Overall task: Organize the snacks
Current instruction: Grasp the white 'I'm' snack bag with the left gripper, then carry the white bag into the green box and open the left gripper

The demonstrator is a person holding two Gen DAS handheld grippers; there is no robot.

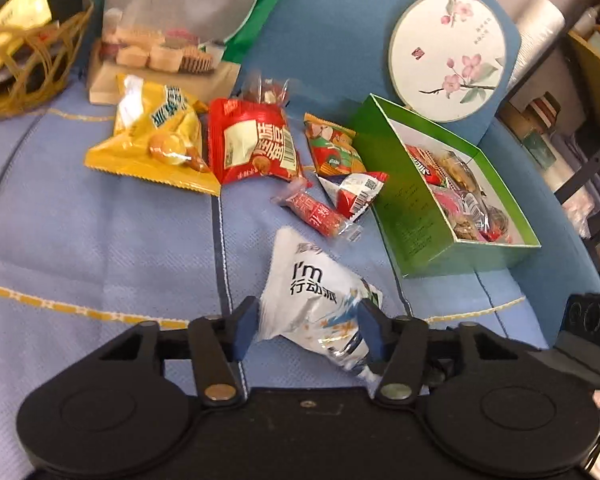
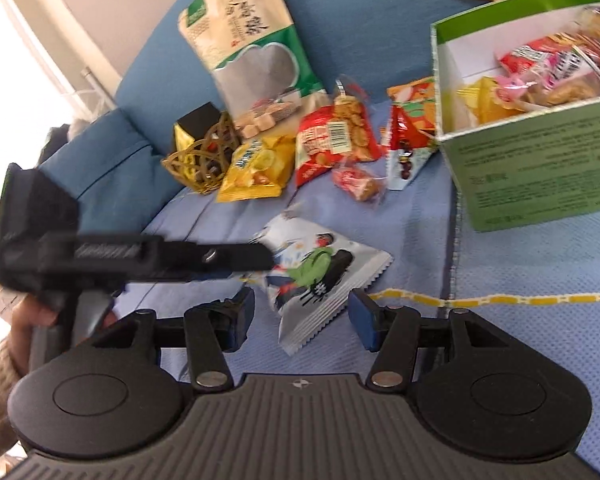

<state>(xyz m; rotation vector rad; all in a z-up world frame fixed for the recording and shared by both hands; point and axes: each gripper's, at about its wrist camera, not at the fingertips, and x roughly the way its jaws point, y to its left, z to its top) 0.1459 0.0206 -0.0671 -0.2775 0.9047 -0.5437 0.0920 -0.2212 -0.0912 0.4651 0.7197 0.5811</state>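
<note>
A: Biggest first. Blue cloth (image 1: 100,220) covers the whole surface, yellow stitched line across the near part.

B: Then the tall green-and-cream snack bag (image 1: 188,12), far left of middle, leaning upright against the blue backing. Round floral fan (image 1: 448,56) at far right, propped behind the box.

A: Green box (image 1: 420,216) on the right, open top, already loaded with mixed wrapped snacks. Woven basket (image 1: 28,68) at far left, holding a yellow packet and a black item.

B: Loose snacks lie between basket and box: yellow chip bag (image 1: 156,140), red packet (image 1: 256,144) just right of it, orange-green packet (image 1: 332,148) farther right, near the box's left wall. A small red bar (image 1: 320,212) lies a bit nearer.

A: Task item now?

B: White pouch (image 1: 316,296) with "I'm" print, near centre, lying on the cloth left of the box's near corner.

A: Left gripper (image 1: 308,328)?

B: Jaws apart, pouch sits between the blue pads. Right pad looks to be touching its edge, left pad just beside it; not clamped.

A: Right gripper (image 2: 300,316)?

B: Jaws wide apart, low over the pouch's serrated near end, nothing pinched. In that view the left gripper reaches in from the left, a hand (image 2: 28,320) in a knit sleeve behind it.
</note>
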